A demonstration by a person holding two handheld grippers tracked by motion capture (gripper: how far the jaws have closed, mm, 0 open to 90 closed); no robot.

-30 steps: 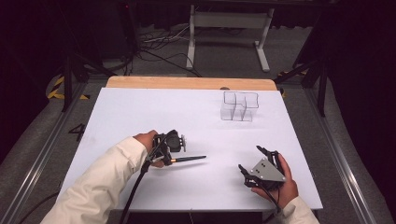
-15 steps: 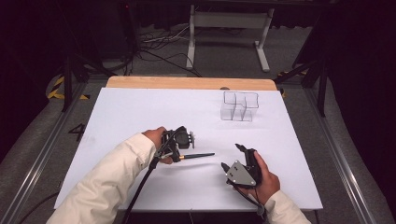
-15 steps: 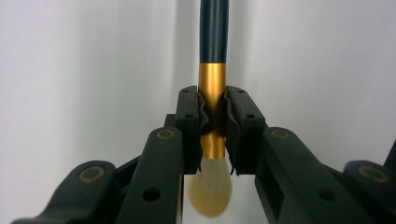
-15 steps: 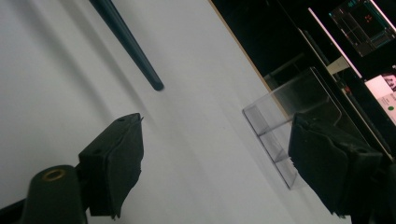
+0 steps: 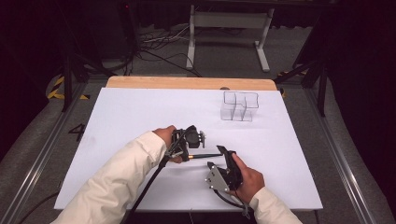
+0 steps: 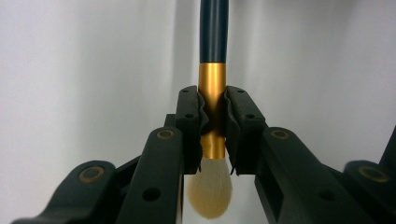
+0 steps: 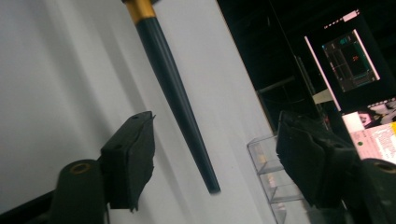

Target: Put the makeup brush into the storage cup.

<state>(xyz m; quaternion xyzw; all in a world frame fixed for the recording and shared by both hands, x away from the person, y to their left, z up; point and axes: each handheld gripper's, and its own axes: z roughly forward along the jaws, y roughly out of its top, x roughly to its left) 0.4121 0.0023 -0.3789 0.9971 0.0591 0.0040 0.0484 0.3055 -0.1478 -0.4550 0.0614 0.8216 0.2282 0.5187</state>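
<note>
At bench centre | left gripper [image 5: 190,141] jaws clamp brush [image 6: 213,112] ferrule | right gripper [image 5: 225,156] jaws open at 3 o'clock around handle | close squarely mid-handle, then release left.

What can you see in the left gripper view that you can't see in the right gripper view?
The left gripper view has the brush's fluffy bristles and the left tool shut tight on the gold band. The right gripper view has the clear box, the handle's thin end, and the right tool open around that handle without touching. Both have the dark brush handle and the white table.
</note>
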